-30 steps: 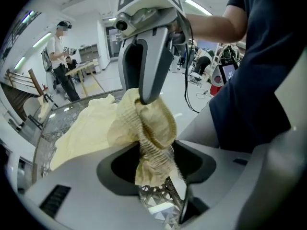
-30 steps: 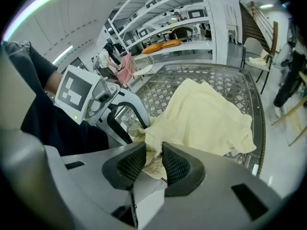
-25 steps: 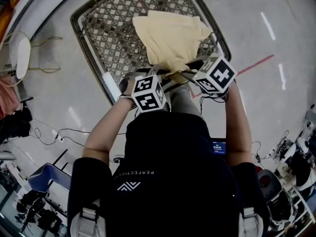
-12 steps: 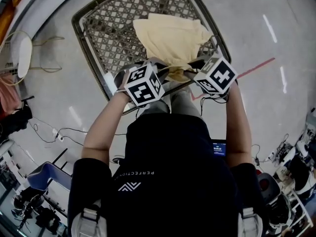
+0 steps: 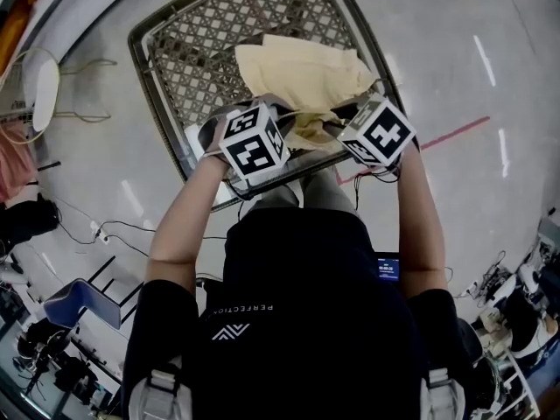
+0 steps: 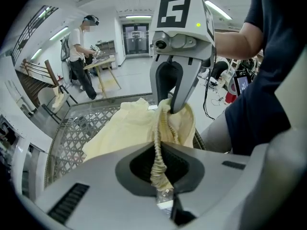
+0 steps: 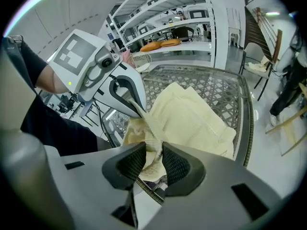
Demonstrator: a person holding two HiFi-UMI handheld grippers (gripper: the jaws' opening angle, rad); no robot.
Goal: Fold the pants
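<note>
Both hands in on the pale yellow pants (image 5: 302,68) now, right at the near edge of the mesh counter (image 5: 197,51). Pinching the gathered elastic waistband (image 6: 161,138) with the left gripper (image 6: 162,176), jaws closed tight on a thin rope of cloth. Clamping a thicker bunch of the same edge with the right gripper (image 7: 152,164), jaws set partway and gripping fabric, pads pressed in on both sides. Holding the two grips just beside each other, with a short stretch of waistband strung between them.

Most of the garment lying rumpled across the far right part of the lattice, only the near end raised off it toward the person. Probably taken by the waistband because that edge is the firmest and gives a straight line to work from. Looks like the opening of the fold rather than the middle: no crease made yet, the legs not laid out.

Next likely calling for drawing the grips apart to pull the band taut. Worth watching the thin left pinch for slipping off the elastic.
</note>
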